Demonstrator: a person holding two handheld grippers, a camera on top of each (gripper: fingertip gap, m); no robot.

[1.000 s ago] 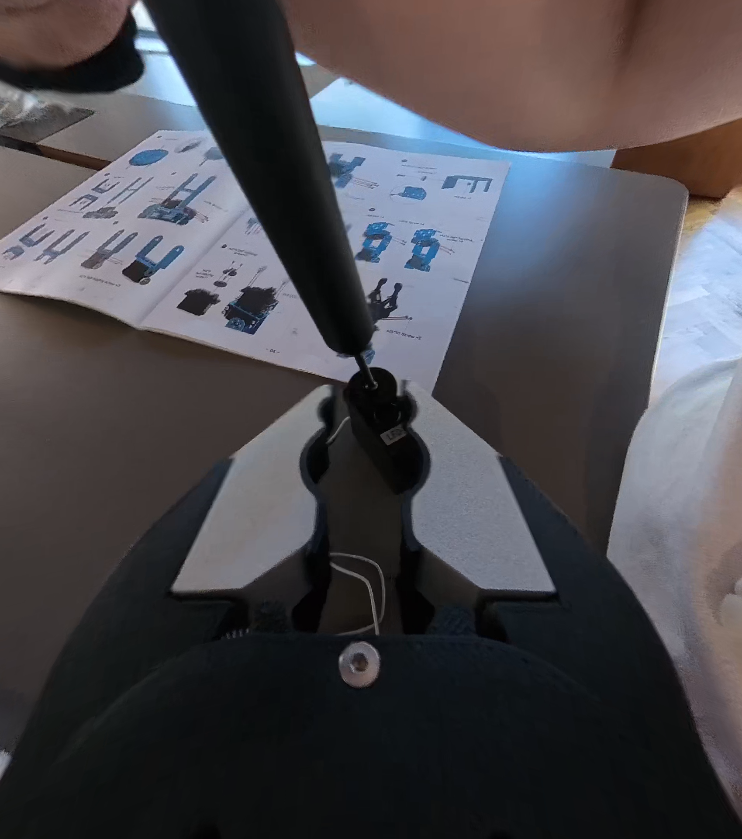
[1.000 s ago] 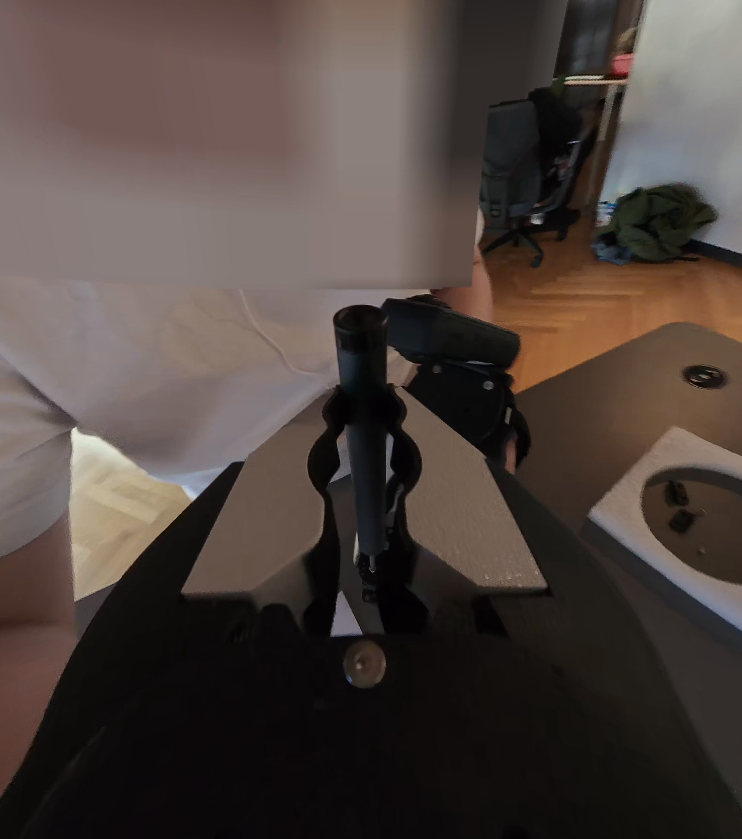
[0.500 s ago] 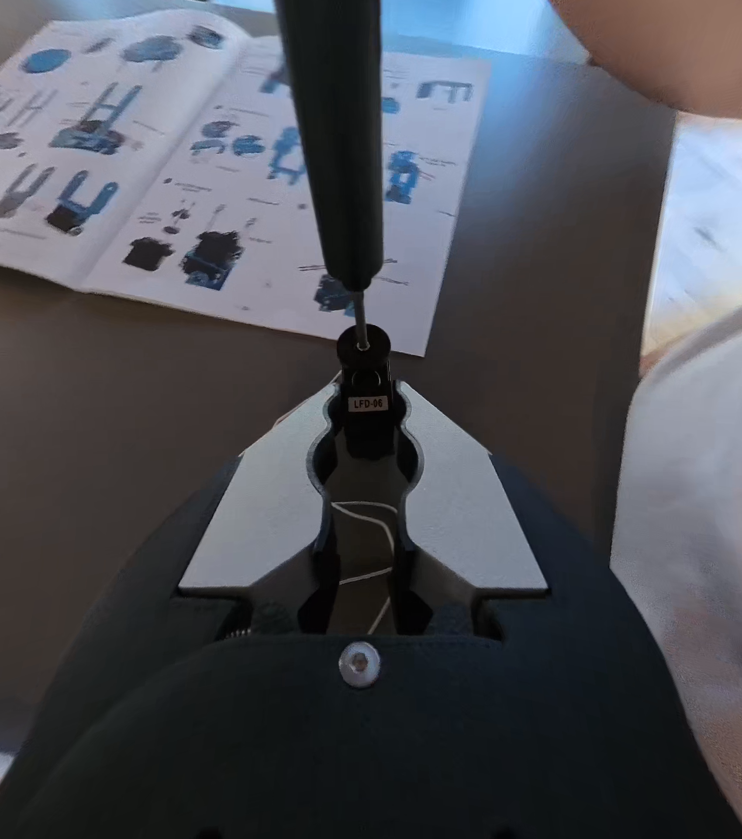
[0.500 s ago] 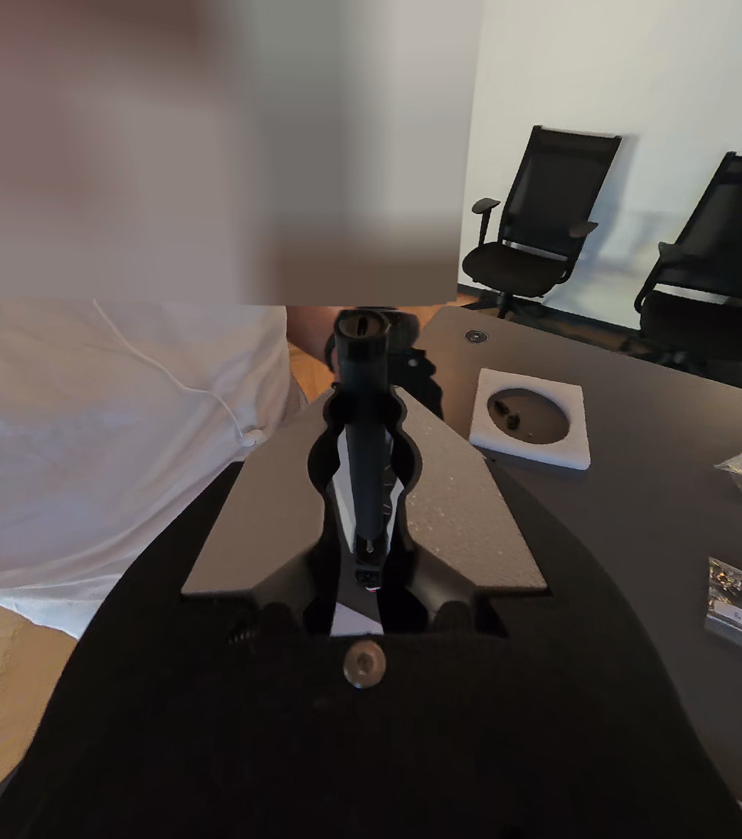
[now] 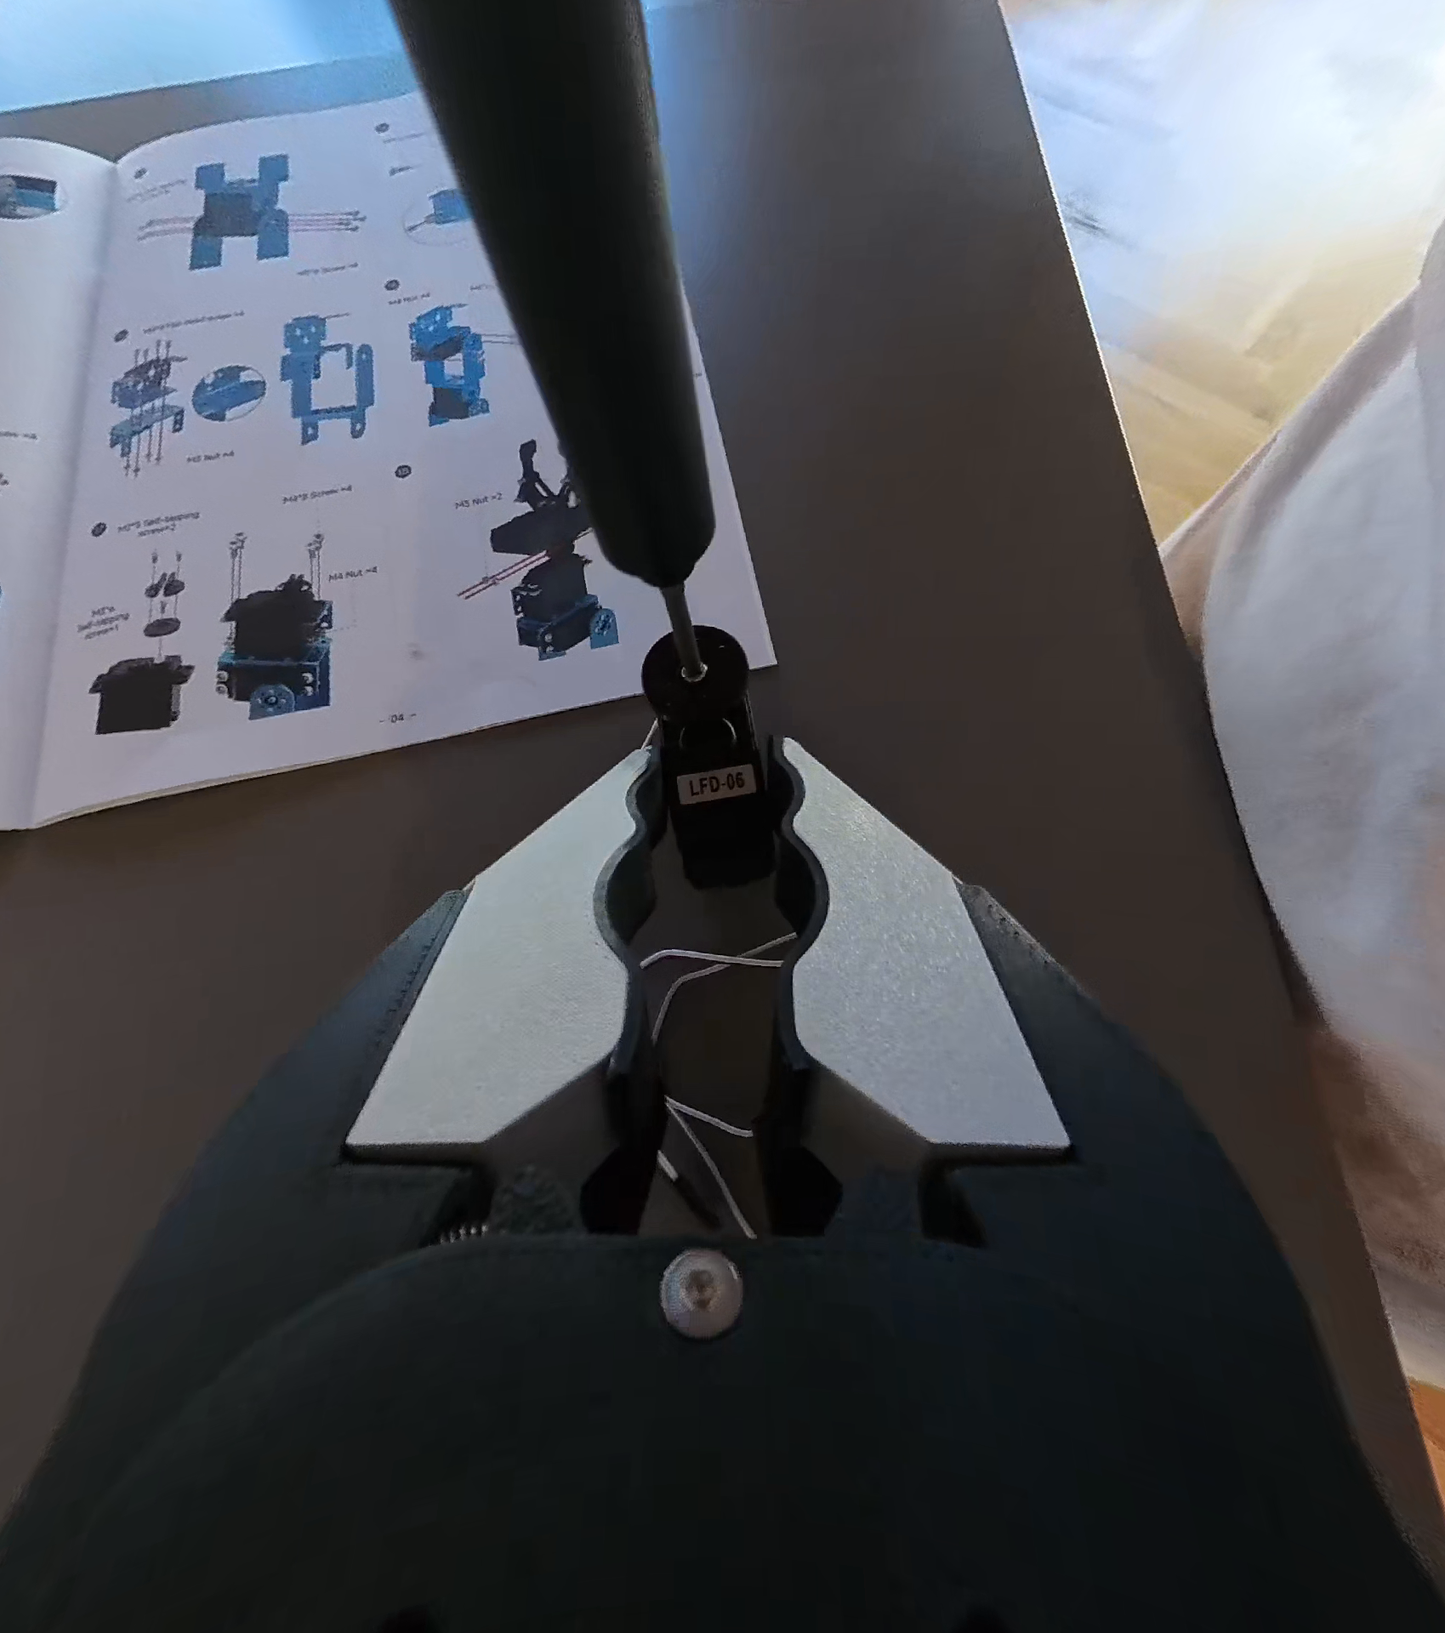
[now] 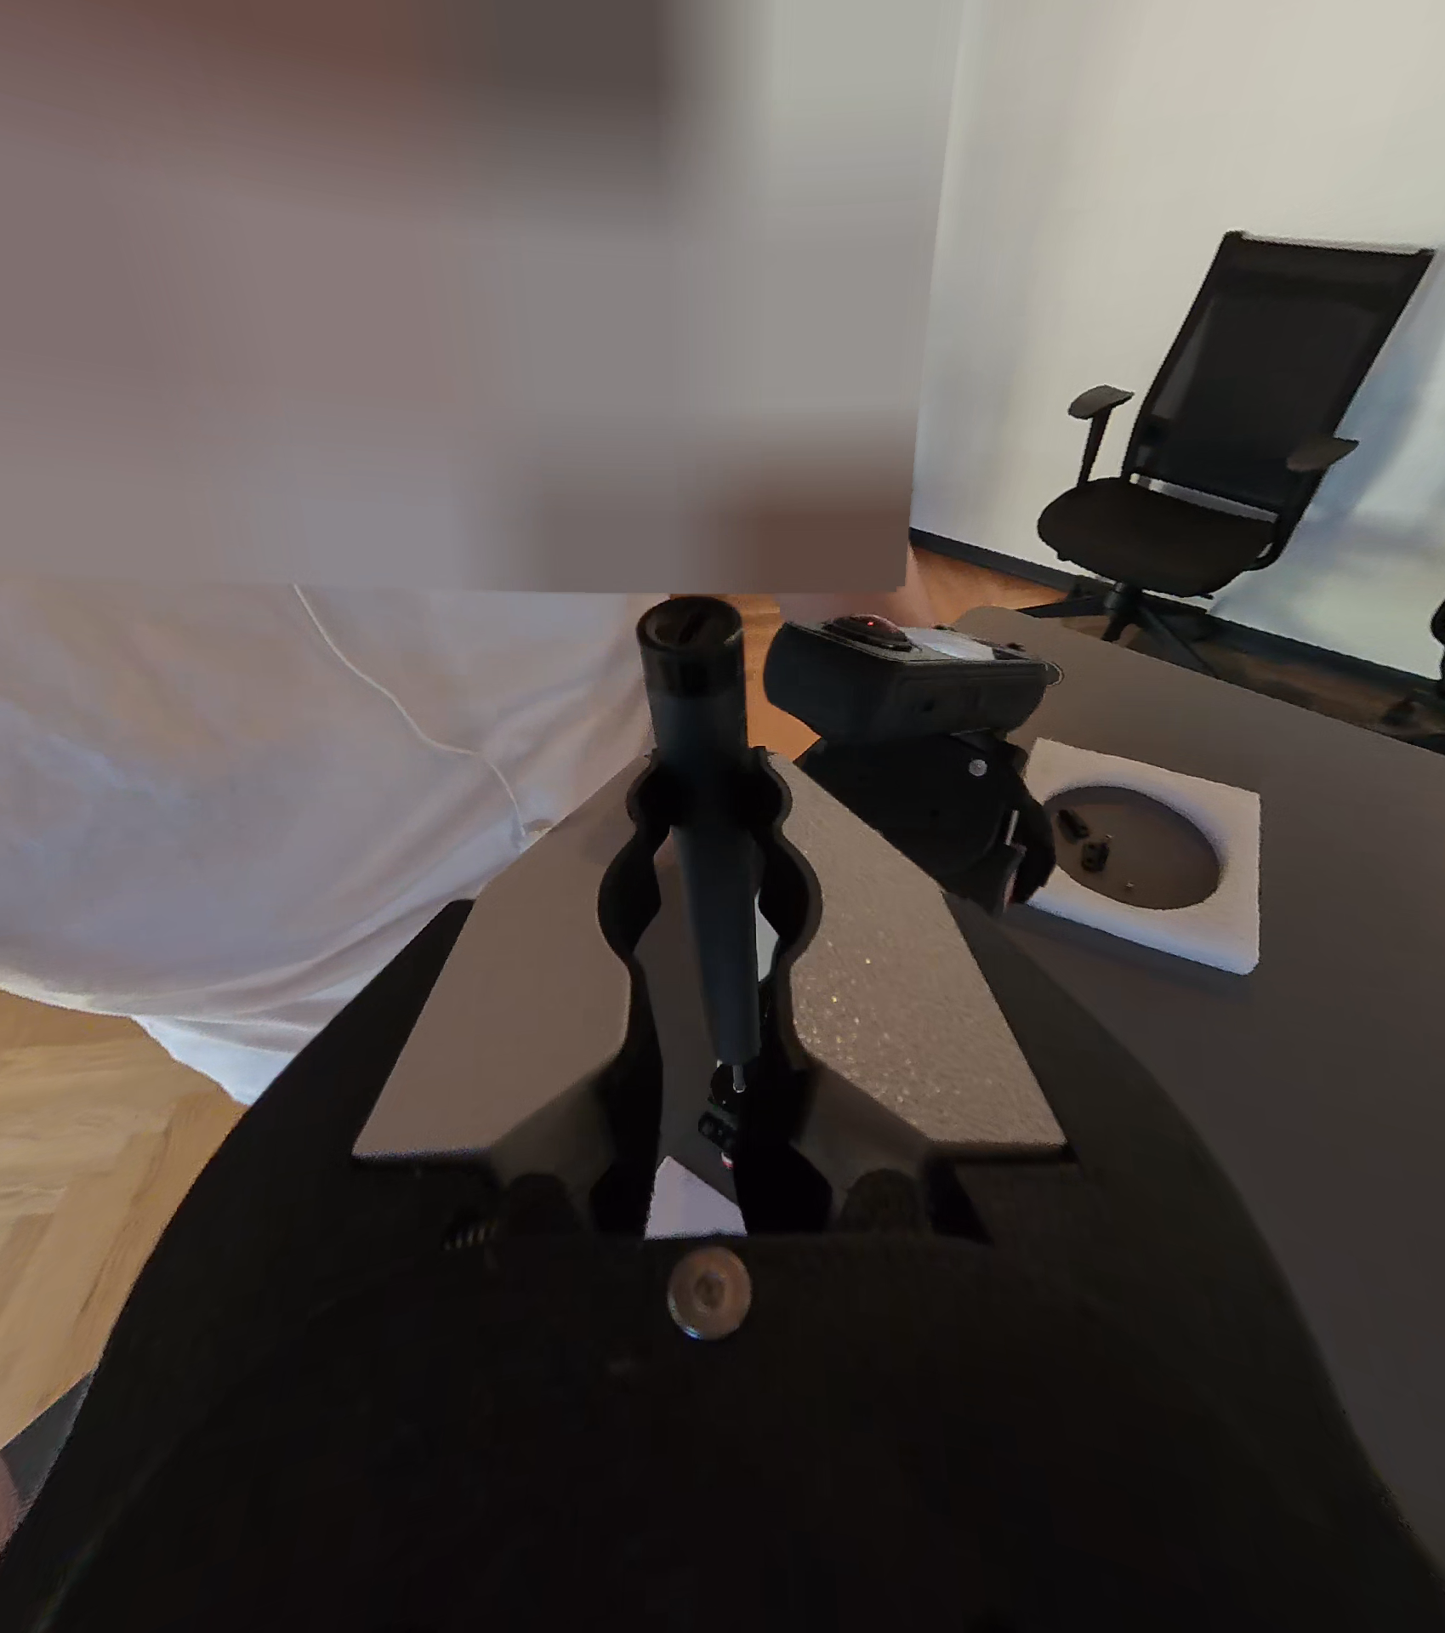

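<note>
**Small servo pinned, driver tip on its disc**

My left gripper [image 5: 714,795] has its fingers closed on a small black servo [image 5: 717,826] at their tips, held above the dark counter [image 5: 259,928]; its thin white wires [image 5: 701,972] trail back between them. My right gripper [image 6: 701,795] clamps a black screwdriver [image 6: 705,848], whose bit rests on the servo's round black horn [image 5: 695,661]. The servo looks light, rigid and smooth-sided, so I judge the flat body the place to grip, never the wires. An open instruction booklet [image 5: 215,442] lies just beyond.
</note>
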